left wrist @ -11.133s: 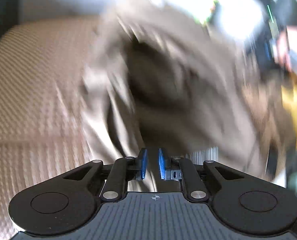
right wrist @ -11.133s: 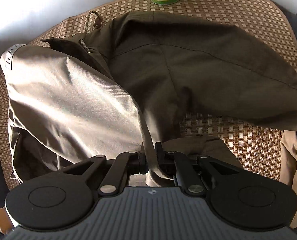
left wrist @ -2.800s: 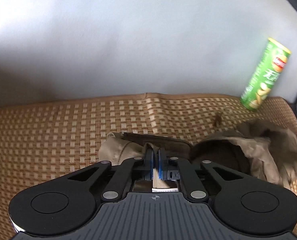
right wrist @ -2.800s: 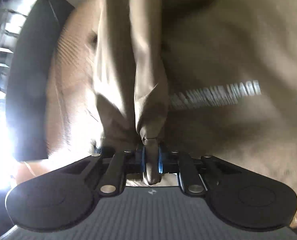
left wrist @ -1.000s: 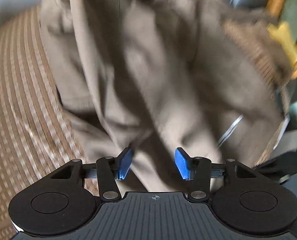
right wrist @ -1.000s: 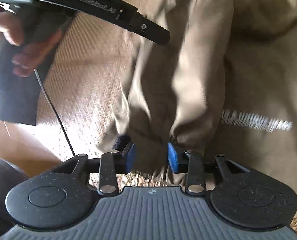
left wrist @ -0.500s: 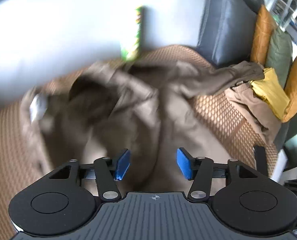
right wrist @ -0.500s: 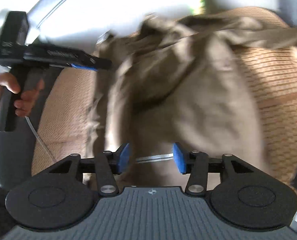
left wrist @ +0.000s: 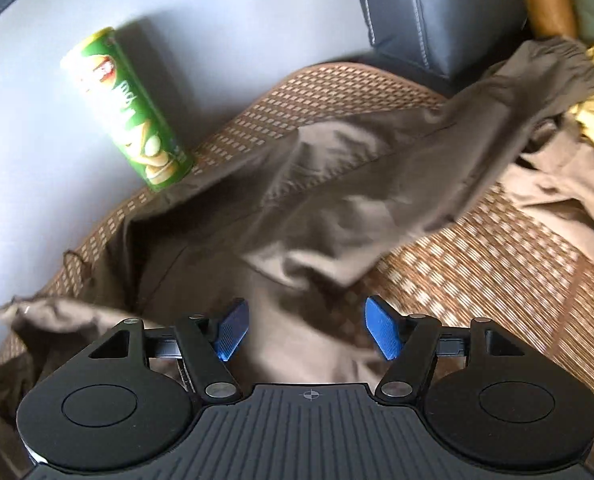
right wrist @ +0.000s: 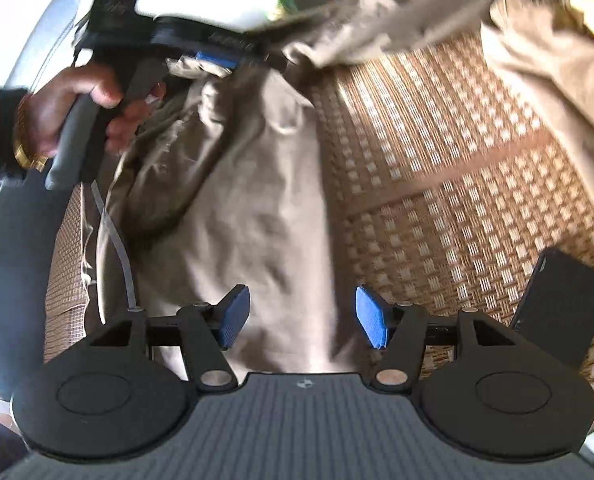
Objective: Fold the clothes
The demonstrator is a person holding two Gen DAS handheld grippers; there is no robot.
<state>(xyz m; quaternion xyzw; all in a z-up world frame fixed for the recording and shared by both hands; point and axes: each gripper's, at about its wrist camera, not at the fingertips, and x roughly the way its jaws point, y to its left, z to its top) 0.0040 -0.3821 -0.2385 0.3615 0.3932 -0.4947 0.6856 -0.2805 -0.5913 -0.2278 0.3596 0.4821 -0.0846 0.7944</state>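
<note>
Brown jacket (left wrist: 313,208) sprawled on a sofa's woven mat (left wrist: 493,264), both tongs spread above it.

One jacket lies loose, one sleeve (left wrist: 509,92) flung out toward a second garment (left wrist: 569,184), likely dropped flat for folding. Two tongs: left tongs (left wrist: 304,334) and right tongs (right wrist: 303,318), whose jaws have just been opening, pinch nothing though cloth shows between. One hand (right wrist: 77,108) grips the left handle. One green chip can (left wrist: 127,110) stands beside the collar; one dark phone (right wrist: 557,300) rests aside.

Olive-brown jacket (left wrist: 313,184), tan checked woven mat (left wrist: 497,264), green printed can (left wrist: 127,110)
</note>
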